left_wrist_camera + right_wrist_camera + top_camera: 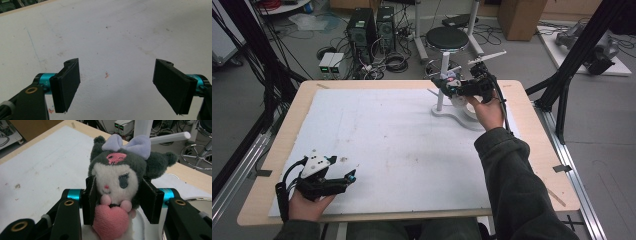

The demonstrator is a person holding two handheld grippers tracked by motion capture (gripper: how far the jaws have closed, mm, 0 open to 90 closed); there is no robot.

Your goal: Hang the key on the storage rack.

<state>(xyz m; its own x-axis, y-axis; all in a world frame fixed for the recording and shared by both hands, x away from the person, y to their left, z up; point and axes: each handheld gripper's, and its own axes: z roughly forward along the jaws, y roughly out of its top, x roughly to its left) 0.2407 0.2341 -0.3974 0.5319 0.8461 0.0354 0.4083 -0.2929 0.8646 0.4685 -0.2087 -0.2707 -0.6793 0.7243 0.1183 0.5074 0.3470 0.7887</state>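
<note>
A dark grey plush toy (117, 177) with a lilac bow, a cream face and a pink heart sits between my right gripper's (120, 197) pads, which press on its sides. In the high view this right gripper (462, 86) holds the plush toy (452, 77) up at the table's far right, beside a white stand (443, 107) with an upright pole and side pegs. The white stand's pole (143, 127) rises just behind the toy. My left gripper (348, 179) rests at the near left on the white board (402, 145); its jaws (117, 85) stand wide apart with only bare board between them.
The wooden table's edge (277, 150) frames the board. Black frame struts (572, 55) rise at both sides. On the floor beyond are a round black stool (447, 37), computer towers (372, 27), cables and a cardboard box (522, 17).
</note>
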